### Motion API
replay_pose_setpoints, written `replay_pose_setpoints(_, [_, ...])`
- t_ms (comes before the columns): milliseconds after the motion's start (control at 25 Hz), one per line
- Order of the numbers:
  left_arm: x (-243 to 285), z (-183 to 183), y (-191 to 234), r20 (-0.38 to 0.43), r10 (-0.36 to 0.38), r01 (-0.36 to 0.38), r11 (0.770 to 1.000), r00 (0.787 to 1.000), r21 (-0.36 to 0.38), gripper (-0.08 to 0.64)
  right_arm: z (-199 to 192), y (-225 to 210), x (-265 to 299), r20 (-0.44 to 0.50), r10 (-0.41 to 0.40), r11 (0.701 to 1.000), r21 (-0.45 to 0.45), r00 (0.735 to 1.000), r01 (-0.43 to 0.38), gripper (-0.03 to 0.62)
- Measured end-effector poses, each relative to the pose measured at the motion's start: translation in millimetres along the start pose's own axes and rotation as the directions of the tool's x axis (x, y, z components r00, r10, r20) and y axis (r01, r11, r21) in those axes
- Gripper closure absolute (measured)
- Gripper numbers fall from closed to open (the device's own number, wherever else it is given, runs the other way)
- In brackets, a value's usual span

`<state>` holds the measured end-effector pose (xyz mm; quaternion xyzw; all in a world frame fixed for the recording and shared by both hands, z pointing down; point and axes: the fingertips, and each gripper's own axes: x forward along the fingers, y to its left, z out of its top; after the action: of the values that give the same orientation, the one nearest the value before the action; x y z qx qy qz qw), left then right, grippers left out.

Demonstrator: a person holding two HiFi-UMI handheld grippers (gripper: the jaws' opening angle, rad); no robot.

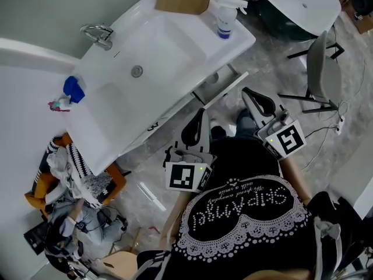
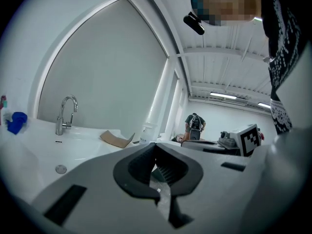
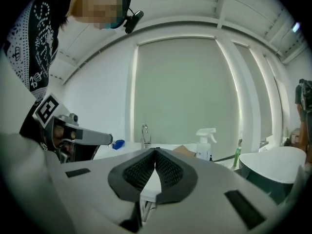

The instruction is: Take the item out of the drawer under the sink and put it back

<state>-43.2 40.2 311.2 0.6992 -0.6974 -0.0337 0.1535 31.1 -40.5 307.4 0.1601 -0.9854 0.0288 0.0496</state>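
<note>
Left gripper (image 1: 203, 112), right gripper (image 1: 246, 92), both closed, one sink (image 1: 157, 45), one spray bottle (image 1: 225, 20)

White sink (image 1: 169, 51), brown cardboard (image 1: 182, 1), blue-labelled spray bottle (image 1: 226, 17).

Sink (image 1: 166, 42): white, one long rectangular basin set in a white top, lying slantwise across the head view.
Sink drain (image 1: 137, 70): small round metal ring, mid-basin.
Sink faucet (image 1: 98, 35): chrome, curved spout, upright on the rim at 10 o'clock from the drain.
Drawer (image 1: 223, 90): white, under the sink's front edge, at 4 o'clock from the drain.
Drawer state: partly pulled out; its long, narrow front stands clear of the cabinet, with a grey gap behind it.
Drawer contents: cannot be made out.
</note>
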Motion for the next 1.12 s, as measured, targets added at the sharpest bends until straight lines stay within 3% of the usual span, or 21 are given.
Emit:
replay_pose_setpoints(680, [-5, 5, -8, 0.021, 0.047, -0.047, 0.999, 0.999, 0.009, 0.555, -3, 23, -28, -0.027, 0.003, 1.0, -0.019, 1.0, -0.004, 0.574])
replay_pose_setpoints(1120, [-1, -12, -29, -0.04, -0.044, 0.046, 0.998, 0.998, 0.051, 0.555, -19, 25, -35, -0.108, -0.021, 1.0, 0.0, 0.994, 0.021, 0.574])
